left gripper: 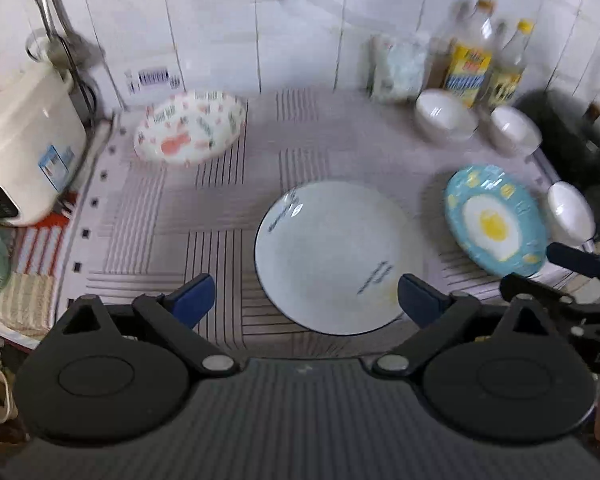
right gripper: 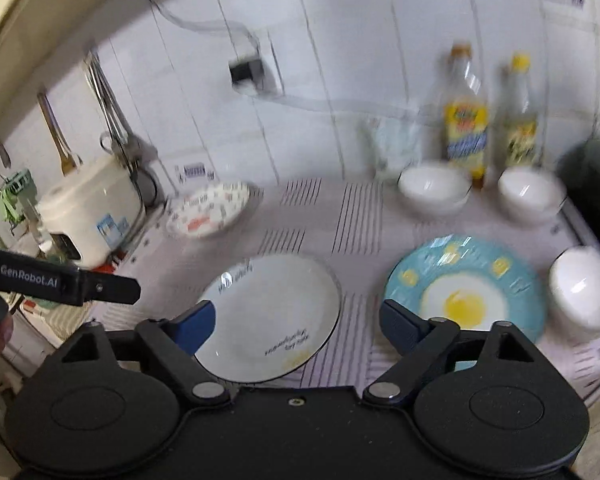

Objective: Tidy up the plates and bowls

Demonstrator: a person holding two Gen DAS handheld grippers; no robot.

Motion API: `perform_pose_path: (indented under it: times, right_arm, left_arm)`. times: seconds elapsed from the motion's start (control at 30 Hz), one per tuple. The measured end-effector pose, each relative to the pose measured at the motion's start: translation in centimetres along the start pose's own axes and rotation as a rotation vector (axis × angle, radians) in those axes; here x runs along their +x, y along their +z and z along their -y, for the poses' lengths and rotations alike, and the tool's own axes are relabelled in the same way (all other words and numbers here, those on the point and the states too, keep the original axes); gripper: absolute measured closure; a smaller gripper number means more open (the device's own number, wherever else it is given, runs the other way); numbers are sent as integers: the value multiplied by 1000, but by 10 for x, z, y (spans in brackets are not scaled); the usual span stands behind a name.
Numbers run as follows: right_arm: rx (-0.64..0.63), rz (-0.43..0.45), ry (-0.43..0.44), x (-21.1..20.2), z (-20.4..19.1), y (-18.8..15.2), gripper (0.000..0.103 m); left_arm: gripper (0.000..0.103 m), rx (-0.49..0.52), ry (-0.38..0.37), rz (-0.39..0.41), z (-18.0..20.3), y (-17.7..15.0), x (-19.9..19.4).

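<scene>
A white plate with a dark rim point(left gripper: 336, 256) point(right gripper: 272, 316) lies on the patterned cloth in front of both grippers. A blue plate with an egg picture point(left gripper: 496, 220) point(right gripper: 466, 286) lies to its right. A red-patterned plate point(left gripper: 190, 126) point(right gripper: 210, 210) sits at the back left. Three white bowls stand at the right: one at the back point(left gripper: 444, 116) point(right gripper: 434, 190), one beside it point(left gripper: 514, 130) point(right gripper: 530, 196), one at the table's right edge point(left gripper: 570, 212) point(right gripper: 584, 288). My left gripper point(left gripper: 306, 300) is open and empty above the white plate. My right gripper point(right gripper: 296, 326) is open and empty, between the white and blue plates.
A white rice cooker point(left gripper: 24, 140) point(right gripper: 88, 208) stands at the left. Two yellow-labelled bottles point(left gripper: 470, 60) point(right gripper: 466, 132) and a clear bag point(left gripper: 400, 68) stand against the tiled wall. A dark pot point(left gripper: 568, 140) is at the far right. Utensils point(right gripper: 112, 112) hang on the wall.
</scene>
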State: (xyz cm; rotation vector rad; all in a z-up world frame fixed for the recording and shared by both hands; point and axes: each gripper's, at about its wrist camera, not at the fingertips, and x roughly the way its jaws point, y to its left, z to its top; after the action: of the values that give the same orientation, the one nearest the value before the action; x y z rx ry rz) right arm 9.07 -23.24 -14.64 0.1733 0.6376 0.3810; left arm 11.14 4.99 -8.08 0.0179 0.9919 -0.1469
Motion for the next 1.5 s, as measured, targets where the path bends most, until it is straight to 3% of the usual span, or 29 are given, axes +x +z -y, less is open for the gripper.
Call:
perform_pose_path:
  times: [0.1,0.23,0.37,0.4,0.47,0.53,0.6,0.7,0.77,0.83,0.87,1.23,1.5]
  right_arm:
    - [66,-81,1,46,12,-13,24]
    - [174,-148,10,92,23,-26,39]
    - [195,-170,6,119,22,-32,51]
    - [201,-182,5,125,22,-34,58]
    - [225,-202,9,135,24,-37,63]
    - [242,-227,4,141,25,-41,76]
    - [261,-223,-13,143,26,-44,82]
    - [301,-205,-15,142,29,-47,83]
    - [317,-193,-17,143,29,-49,83]
    - [318,-184,-17,144,29,-49,83]
    - [309,-178,-15,144,30,-50,83]
    - [250,-157,-6,139,21,-40,82]
    - [210,-90,-2,139,19,-3,82]
  left_arm:
    - [24,-98,-29,-88,-22,4,45]
    - [34,-117,-25,-154,-35,5,88]
    - [41,-66,0,-185,-40,7,119]
    - [41,-62,-7,-197,-41,7,126]
    - [41,-58,-1,-223,-44,8,140]
    - [41,-35,7,-235,-46,7,150]
    - [41,-10,-14,-236,-47,5,155]
    - [47,4,-48,-241,-51,4,161]
    - [59,4,-64,-256,-54,4,166]
    - [77,-11,-115,-256,-56,5,166]
    - [79,-9,-129,-263,-56,6,166]
    - [80,98,-155,-258,-57,17,161]
    - [80,94,-166,-201,-63,62,156]
